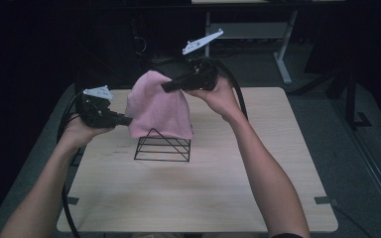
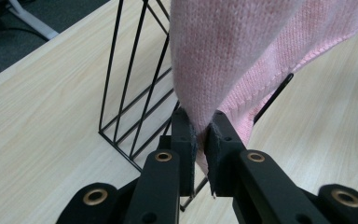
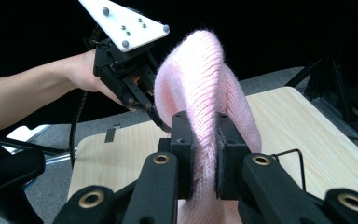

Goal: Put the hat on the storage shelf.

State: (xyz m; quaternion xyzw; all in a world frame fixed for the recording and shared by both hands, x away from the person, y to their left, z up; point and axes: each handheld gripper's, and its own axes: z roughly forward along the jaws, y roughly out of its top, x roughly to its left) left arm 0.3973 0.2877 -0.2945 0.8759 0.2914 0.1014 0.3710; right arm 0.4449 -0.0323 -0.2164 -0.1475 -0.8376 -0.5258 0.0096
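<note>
high view: two claws, left claw (image 1: pixel 128 120) and right claw (image 1: pixel 164 87), grasping one pink cloth (image 1: pixel 156 109).

A light wooden desk (image 1: pixel 258 188) with rounded corners fills the middle, its grain running left to right. Small dark tape tabs (image 1: pixel 324 200) sit at its near right and near left edges. Beyond the far edge there's grey floor (image 1: pixel 258 69), and a pale desk frame leg (image 1: pixel 281 62) stands far right.

My black jaws pinch a pale pink knitted cloth (image 1: pixel 158 106); black wire rack (image 1: pixel 162 148); light wood-grain table (image 1: pixel 203 193); white plates top my grippers.
</note>
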